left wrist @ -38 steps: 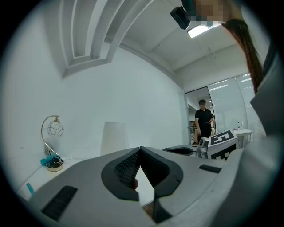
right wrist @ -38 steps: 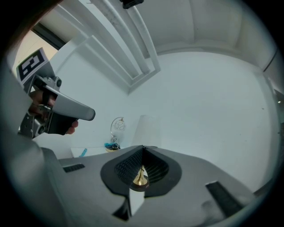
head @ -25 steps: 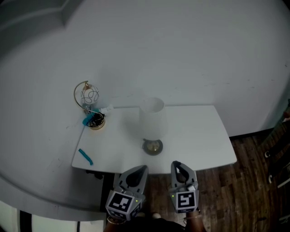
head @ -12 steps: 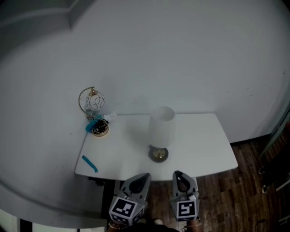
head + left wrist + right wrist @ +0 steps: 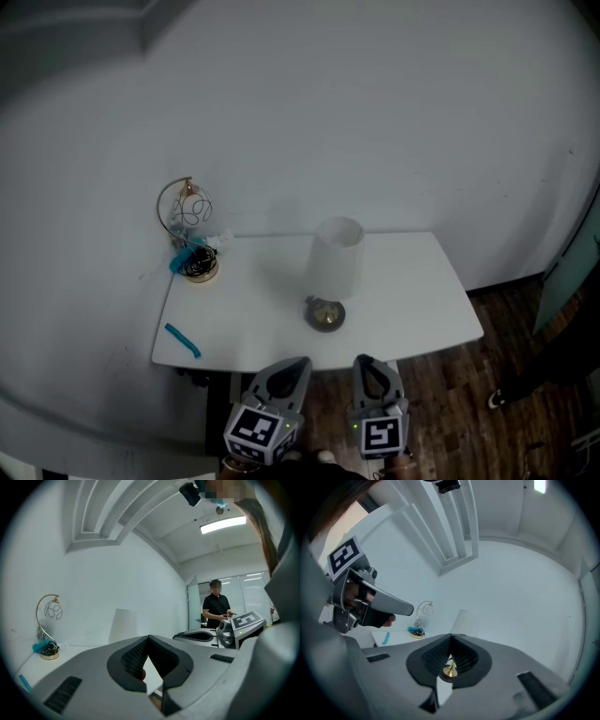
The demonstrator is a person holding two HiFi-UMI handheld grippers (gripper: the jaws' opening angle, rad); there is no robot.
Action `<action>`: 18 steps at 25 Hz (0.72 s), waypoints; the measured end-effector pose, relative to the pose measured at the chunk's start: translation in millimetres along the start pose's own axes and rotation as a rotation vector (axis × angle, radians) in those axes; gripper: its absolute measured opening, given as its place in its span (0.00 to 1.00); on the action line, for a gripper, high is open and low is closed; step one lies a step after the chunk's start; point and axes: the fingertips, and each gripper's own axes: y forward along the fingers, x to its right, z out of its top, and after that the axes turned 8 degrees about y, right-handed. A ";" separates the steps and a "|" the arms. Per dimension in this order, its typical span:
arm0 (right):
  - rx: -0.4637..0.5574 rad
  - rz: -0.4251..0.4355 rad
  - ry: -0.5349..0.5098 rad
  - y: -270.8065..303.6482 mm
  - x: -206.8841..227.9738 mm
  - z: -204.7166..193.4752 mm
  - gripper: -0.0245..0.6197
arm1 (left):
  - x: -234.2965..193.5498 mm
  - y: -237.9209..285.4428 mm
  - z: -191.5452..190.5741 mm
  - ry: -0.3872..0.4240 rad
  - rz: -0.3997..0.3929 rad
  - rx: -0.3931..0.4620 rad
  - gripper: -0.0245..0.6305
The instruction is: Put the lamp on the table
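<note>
The lamp (image 5: 335, 267), with a white shade and a round brass base, stands upright near the middle of the white table (image 5: 412, 309). Its shade (image 5: 123, 625) shows pale against the wall in the left gripper view. The right gripper view has the shade (image 5: 465, 620) above the jaws and the brass base behind them. My left gripper (image 5: 292, 362) and right gripper (image 5: 366, 360) hover side by side at the table's front edge, short of the lamp. Both are shut and hold nothing.
A gold wire ornament (image 5: 188, 225) on a round base stands at the table's back left corner, with a blue strip (image 5: 182, 339) near the front left. White wall rises behind and wooden floor (image 5: 469, 403) lies to the right. A person in black (image 5: 216, 606) stands far off.
Both grippers have drawn back a little from the table's front edge, staying shut. The lamp has kept its place on the table.
</note>
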 end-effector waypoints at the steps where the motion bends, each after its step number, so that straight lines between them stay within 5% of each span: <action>1: -0.002 -0.004 -0.004 -1.7 -3.3 0.1 0.03 | -0.6 -1.8 -2.9 0.003 -0.007 0.001 0.03; 18: -0.043 -0.042 -0.024 -21.1 -9.3 -10.7 0.03 | 6.6 -9.8 -16.7 0.002 -0.048 -0.001 0.03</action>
